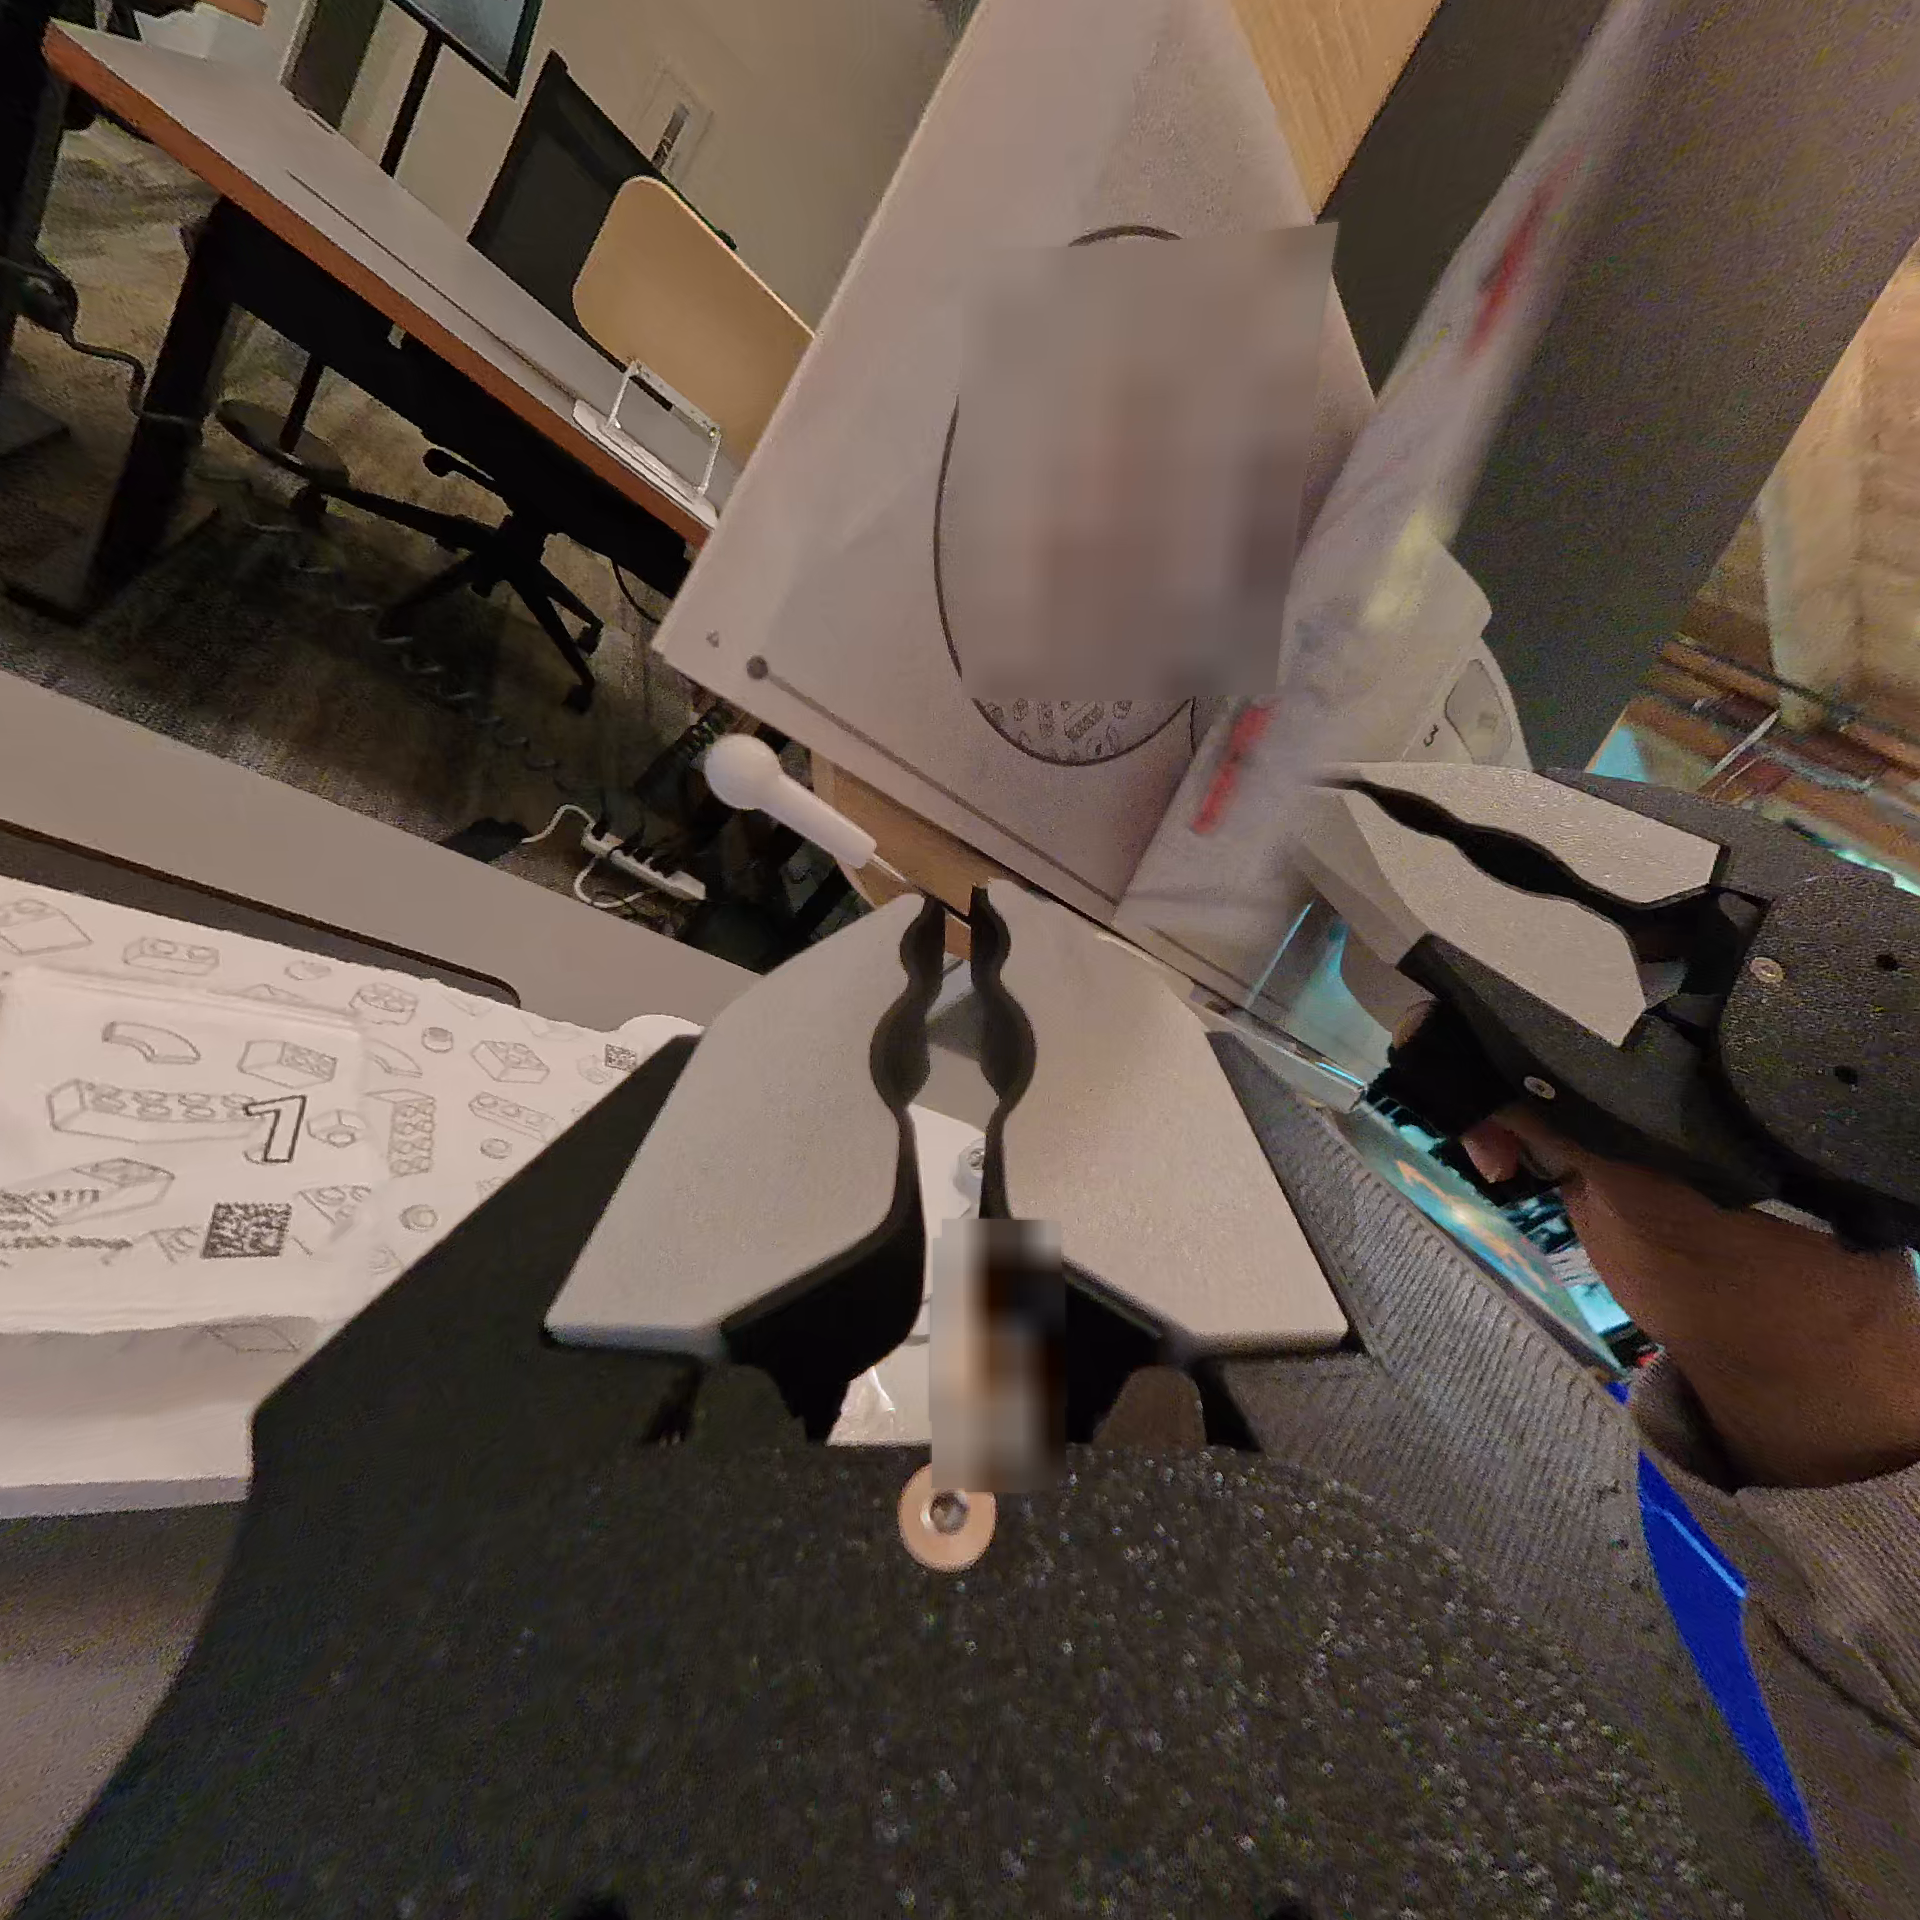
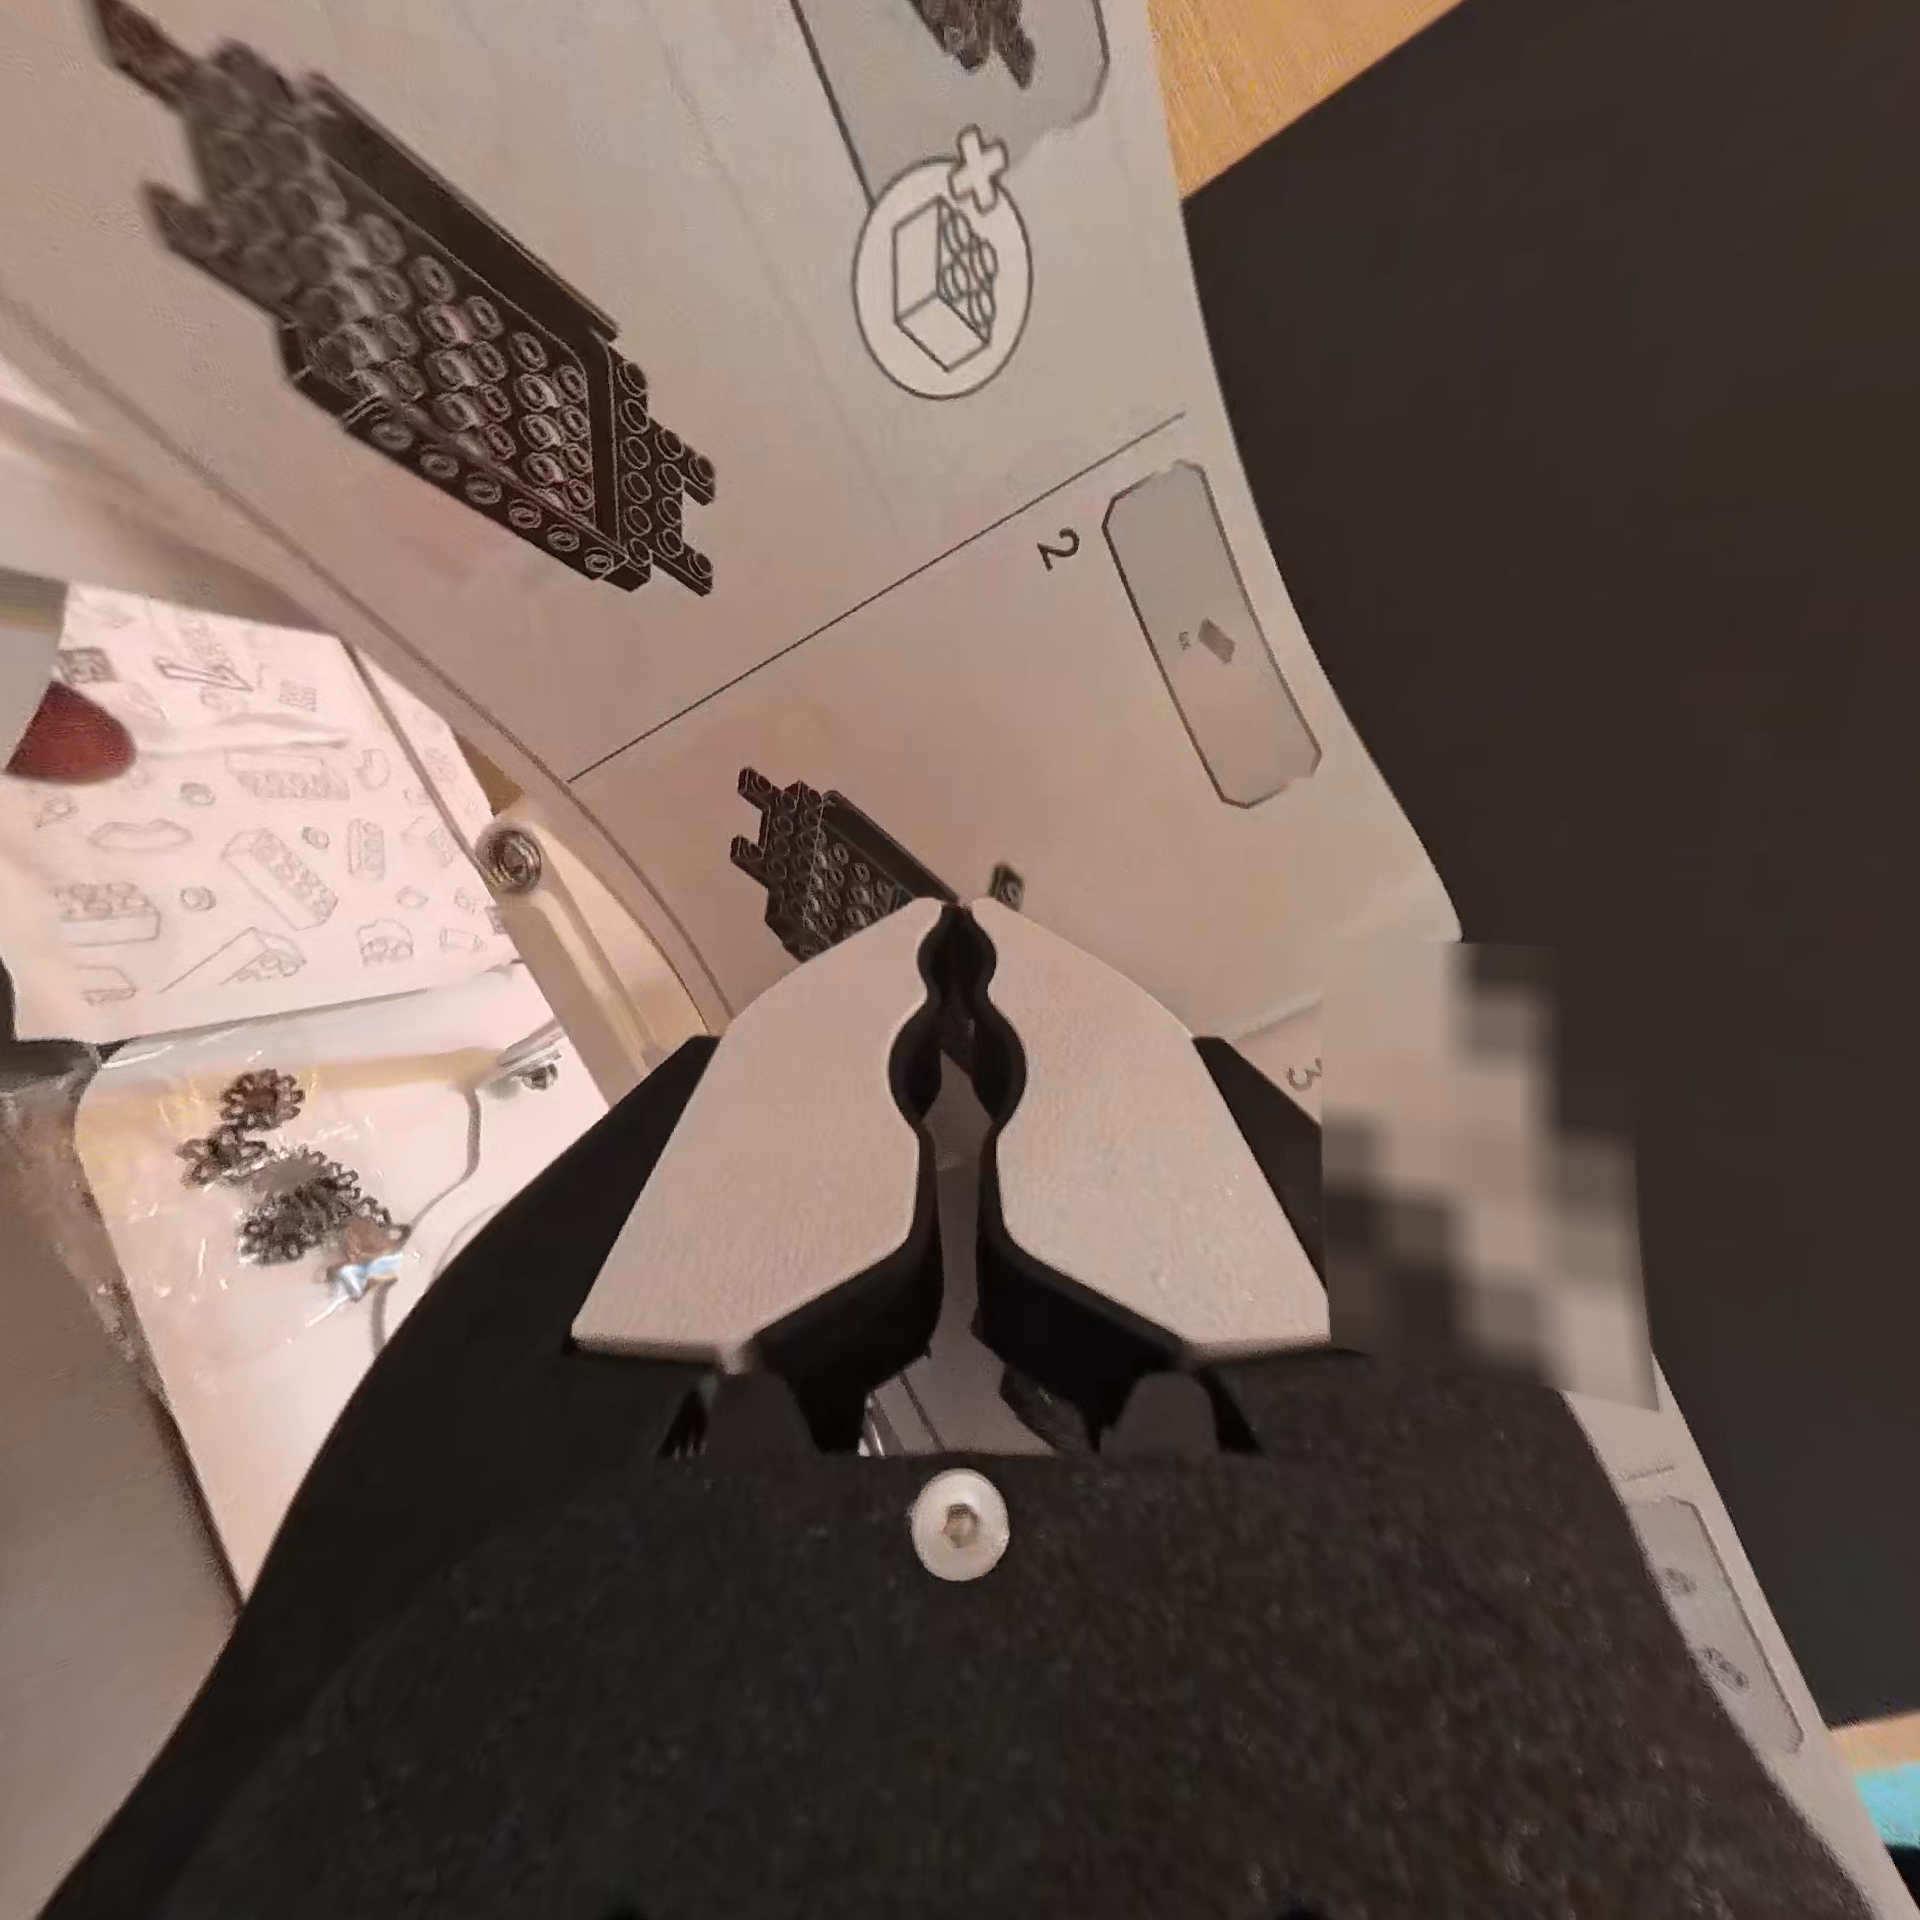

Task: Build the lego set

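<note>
Instruction booklet (image 2: 935,644) stands behind the parts bag (image 2: 281,1184), which apparently lies on paper (image 2: 239,831).

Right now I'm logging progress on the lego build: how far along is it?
Barely started. No assembled bricks show. In hand: the instruction booklet, open on early steps, with the right gripper shut on its page and the left gripper at its edge. Left: the paper parts bag looks unopened, and dark pieces stay sealed in a clear bag.

An office room under warm, dim light. A long desk (image 1: 343,249) with an orange edge and dark legs stands on mottled carpet (image 1: 260,623). A tan-backed chair (image 1: 675,301) sits beside it, a white power strip (image 1: 644,862) on the floor nearby.
</note>
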The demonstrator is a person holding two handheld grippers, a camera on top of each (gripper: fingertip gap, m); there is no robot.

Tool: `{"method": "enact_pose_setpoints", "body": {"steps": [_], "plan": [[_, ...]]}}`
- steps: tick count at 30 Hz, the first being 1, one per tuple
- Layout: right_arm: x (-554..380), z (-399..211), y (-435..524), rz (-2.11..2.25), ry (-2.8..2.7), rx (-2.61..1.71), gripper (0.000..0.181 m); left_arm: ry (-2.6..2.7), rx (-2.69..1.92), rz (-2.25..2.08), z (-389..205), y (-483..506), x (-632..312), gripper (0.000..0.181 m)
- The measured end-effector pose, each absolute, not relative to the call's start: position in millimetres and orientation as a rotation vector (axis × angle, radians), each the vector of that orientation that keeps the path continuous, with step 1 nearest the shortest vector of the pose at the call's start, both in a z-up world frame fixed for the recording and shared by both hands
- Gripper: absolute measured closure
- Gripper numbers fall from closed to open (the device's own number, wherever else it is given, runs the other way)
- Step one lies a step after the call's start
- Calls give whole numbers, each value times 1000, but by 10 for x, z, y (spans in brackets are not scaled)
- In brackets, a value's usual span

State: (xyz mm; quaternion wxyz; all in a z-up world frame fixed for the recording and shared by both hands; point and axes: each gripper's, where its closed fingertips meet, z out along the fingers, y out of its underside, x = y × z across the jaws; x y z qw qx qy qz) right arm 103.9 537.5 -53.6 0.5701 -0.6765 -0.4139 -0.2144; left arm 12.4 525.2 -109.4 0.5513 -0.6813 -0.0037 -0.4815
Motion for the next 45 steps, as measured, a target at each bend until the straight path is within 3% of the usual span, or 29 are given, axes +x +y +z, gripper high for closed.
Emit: {"method": "enact_pose_setpoints", "body": {"steps": [8,21,29,37,45], "plan": [[777,-502,5463,-515,-996,-1607,181,-126,-1506,-1258,-1109,5196,111,177],[692,-491,5441,-162,-846,-1735,181,638,-1475,-601,-608,5198,580,180],[825,-345,5197,41,-748,-1702,177,699,-1523,-562,-632,5271,665,180],[1455,-515,5130,-104,-668,-1723,177,726,-1545,-552,-643,5230,658,175],[1357,-642,5187,-264,-702,-1682,181,716,-1615,-449,-761,5067,440,172]]}}
